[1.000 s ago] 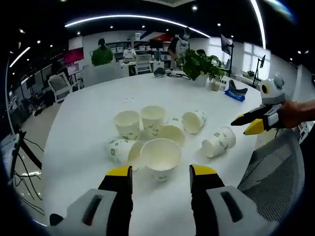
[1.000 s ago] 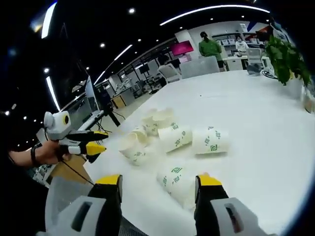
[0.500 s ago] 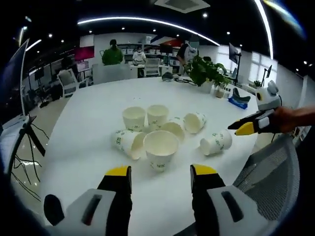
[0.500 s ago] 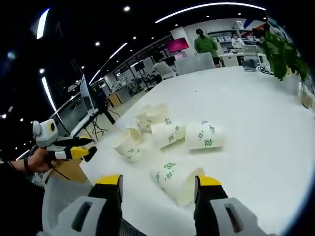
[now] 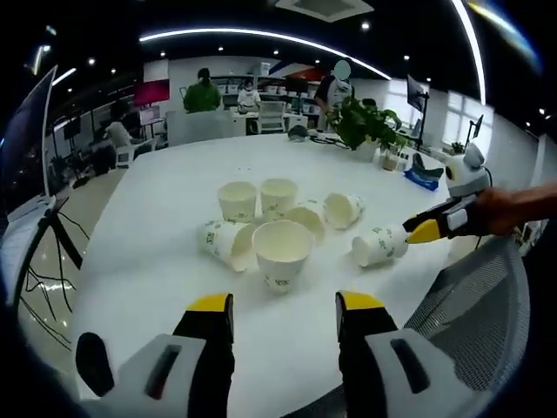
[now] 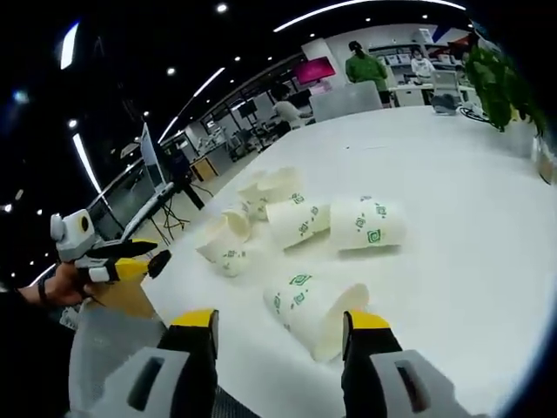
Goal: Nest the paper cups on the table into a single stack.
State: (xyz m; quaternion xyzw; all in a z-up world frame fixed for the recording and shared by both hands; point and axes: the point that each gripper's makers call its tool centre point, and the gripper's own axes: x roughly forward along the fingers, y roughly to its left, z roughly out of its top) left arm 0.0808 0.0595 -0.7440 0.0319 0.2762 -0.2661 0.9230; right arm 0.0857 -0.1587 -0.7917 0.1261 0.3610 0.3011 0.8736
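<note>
Several white paper cups with green logos sit in a cluster on the round white table (image 5: 157, 218). One upright cup (image 5: 281, 252) stands nearest my left gripper (image 5: 285, 312), which hangs open and apart from it. Two more stand upright behind (image 5: 238, 199); others lie on their sides (image 5: 224, 241). A lying cup (image 5: 380, 246) at the right has my right gripper's yellow fingertip (image 5: 424, 232) beside it. That same cup (image 6: 313, 305) lies just ahead of my open right gripper (image 6: 280, 326), mouth toward the right jaw. The left gripper (image 6: 113, 257) shows at the far left there.
A potted plant (image 5: 361, 122) and a blue item (image 5: 424, 172) stand at the table's far right. A grey mesh chair (image 5: 474, 292) sits against the near table edge. Desks, chairs and people fill the office behind. More lying cups (image 6: 370, 225) rest beyond the nearest one.
The right gripper has closed in on the lying cup, which now sits larger between its jaws. The left gripper has drawn back a little from the cluster. No cup has moved.
</note>
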